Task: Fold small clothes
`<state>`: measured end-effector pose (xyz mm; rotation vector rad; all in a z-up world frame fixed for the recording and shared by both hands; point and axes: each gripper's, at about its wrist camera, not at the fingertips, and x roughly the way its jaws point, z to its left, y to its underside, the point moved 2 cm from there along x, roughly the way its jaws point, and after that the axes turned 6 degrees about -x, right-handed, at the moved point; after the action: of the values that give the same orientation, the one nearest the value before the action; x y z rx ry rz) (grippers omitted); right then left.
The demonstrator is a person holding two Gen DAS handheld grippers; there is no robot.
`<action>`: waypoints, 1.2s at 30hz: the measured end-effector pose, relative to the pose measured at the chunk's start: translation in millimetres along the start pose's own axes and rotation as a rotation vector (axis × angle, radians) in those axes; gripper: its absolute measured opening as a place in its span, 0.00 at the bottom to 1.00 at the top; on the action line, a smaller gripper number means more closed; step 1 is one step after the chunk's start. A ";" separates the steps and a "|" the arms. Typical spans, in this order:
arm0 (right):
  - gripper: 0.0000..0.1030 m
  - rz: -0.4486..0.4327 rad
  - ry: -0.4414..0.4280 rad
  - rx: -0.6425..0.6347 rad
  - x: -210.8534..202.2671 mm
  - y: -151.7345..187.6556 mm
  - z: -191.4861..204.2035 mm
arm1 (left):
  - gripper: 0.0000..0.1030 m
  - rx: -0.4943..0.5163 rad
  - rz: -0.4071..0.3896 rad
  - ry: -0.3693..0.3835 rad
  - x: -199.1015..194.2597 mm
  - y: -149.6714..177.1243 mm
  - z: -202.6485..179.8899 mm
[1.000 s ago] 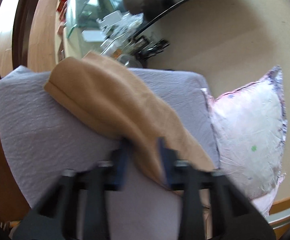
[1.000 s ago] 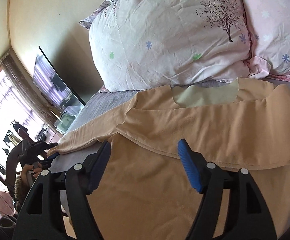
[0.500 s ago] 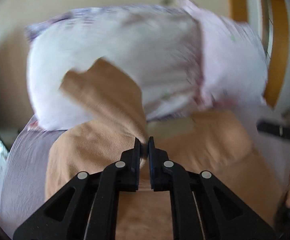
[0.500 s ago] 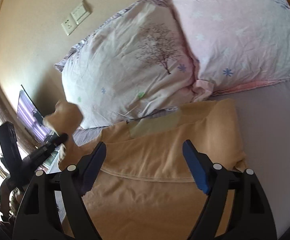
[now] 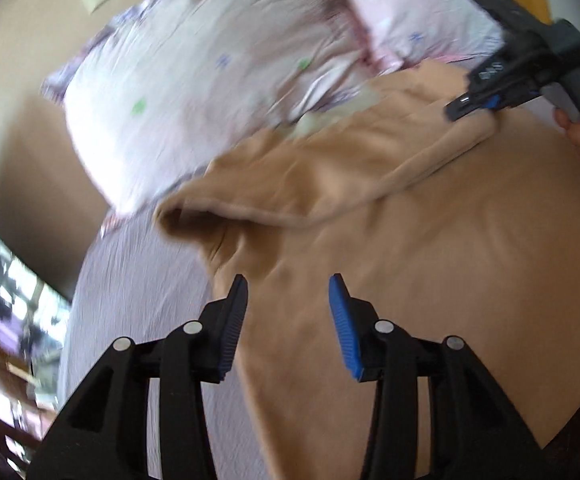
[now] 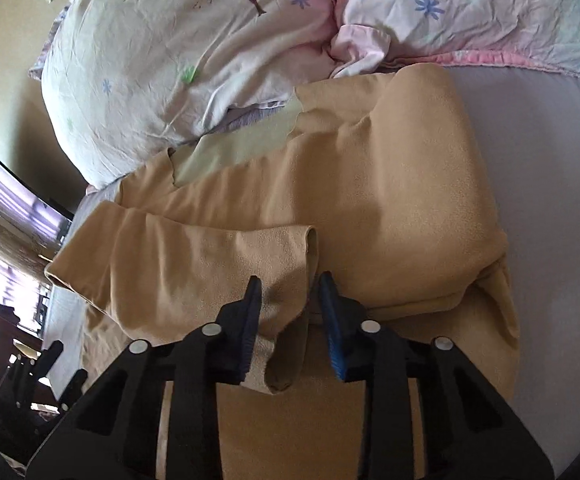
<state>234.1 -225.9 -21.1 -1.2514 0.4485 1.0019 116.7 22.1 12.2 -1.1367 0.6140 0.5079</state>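
Note:
A tan long-sleeved top [image 5: 429, 264] [image 6: 401, 192] lies on the lavender bed sheet [image 5: 138, 280] [image 6: 549, 168], neck toward the pillows. Both sleeves are folded across the chest. My left gripper [image 5: 288, 292] is open and empty, just above the shirt's left side. My right gripper [image 6: 290, 292] has the left sleeve's cuff [image 6: 290, 256] between its fingers, jaws narrowed around it. The right gripper also shows in the left wrist view [image 5: 469, 106], at the sleeve end.
Two flowered pillows [image 6: 178, 52] [image 6: 469, 4] lie against the wall beyond the shirt, also in the left wrist view [image 5: 210, 80]. A TV screen [image 6: 18, 196] stands at the left. The left gripper [image 6: 46, 376] shows at the lower left of the right wrist view.
My left gripper carried the left sleeve across the chest, let go and opened. My right gripper moved in and narrowed around the sleeve cuff.

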 end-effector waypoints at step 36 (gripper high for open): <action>0.91 -0.161 -0.366 -0.266 -177.1 150.7 -8.9 | 0.69 -0.571 -0.053 0.795 -79.3 123.8 100.9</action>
<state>19.5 -303.2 25.3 -1.2804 -0.0712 1.1478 -3.4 153.9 12.2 -1.9178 1.1605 0.1609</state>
